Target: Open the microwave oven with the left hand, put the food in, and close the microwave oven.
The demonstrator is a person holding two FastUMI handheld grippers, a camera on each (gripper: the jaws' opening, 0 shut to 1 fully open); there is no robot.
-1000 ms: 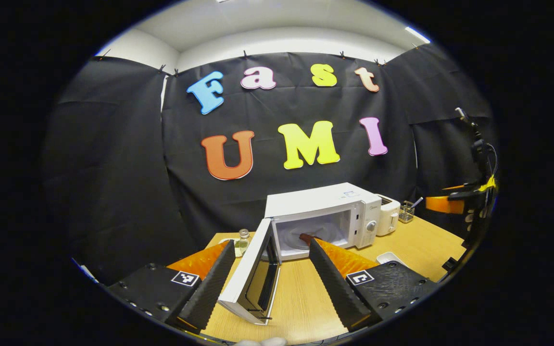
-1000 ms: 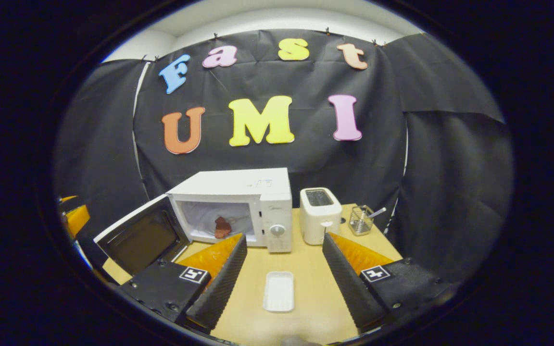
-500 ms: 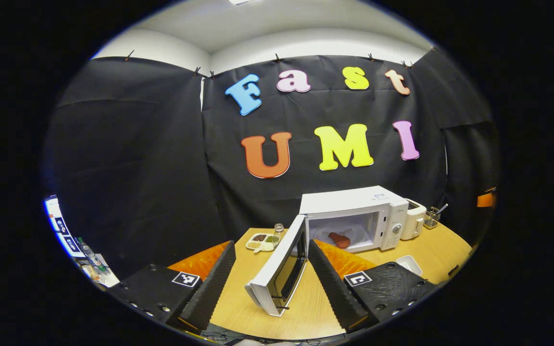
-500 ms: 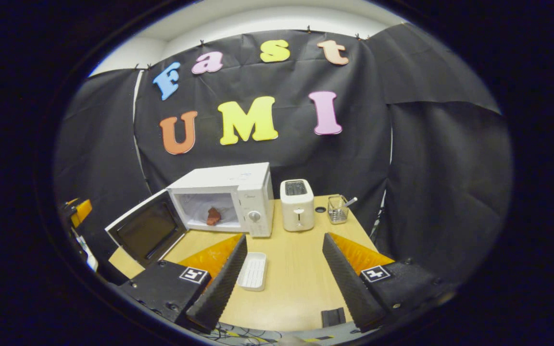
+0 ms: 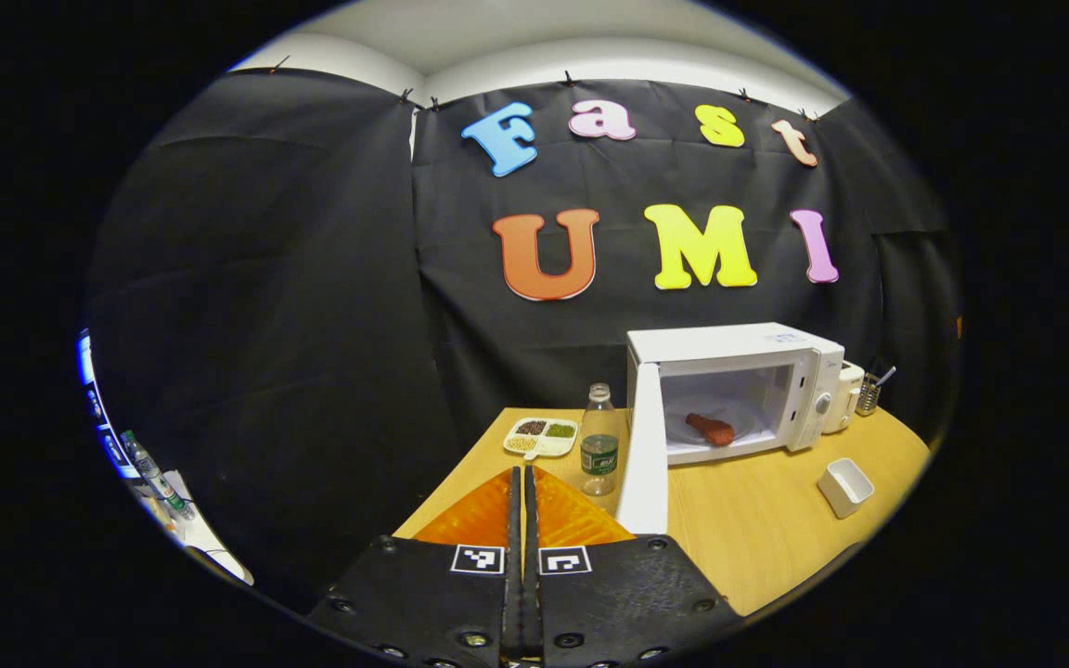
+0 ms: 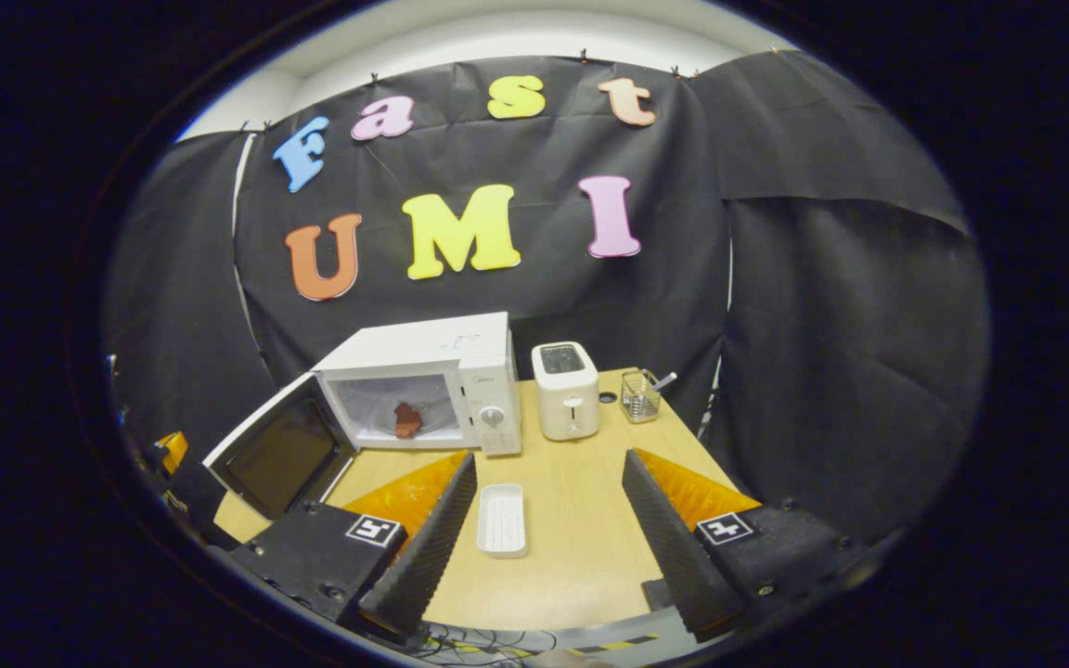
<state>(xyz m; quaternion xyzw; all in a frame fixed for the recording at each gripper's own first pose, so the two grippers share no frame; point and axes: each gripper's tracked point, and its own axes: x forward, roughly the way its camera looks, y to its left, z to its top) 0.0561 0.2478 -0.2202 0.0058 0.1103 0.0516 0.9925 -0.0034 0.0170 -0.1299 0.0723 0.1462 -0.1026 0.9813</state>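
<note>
In the left gripper view we see our left gripper [image 5: 523, 482] with its jaws closed on nothing, the microwave oven [image 5: 740, 390] at 2 o'clock on the worktop [image 5: 757, 529], its door [image 5: 644, 459] open and the food [image 5: 711, 429] inside. In the right gripper view our right gripper [image 6: 544, 464] holds its jaws open and empty above a white tray [image 6: 502, 520], with the oven at 11 o'clock beside a toaster [image 6: 566, 404].

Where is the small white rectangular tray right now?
The small white rectangular tray lies on the wooden table in front of the white microwave oven, seen in the right gripper view between the open right gripper fingers.
</note>
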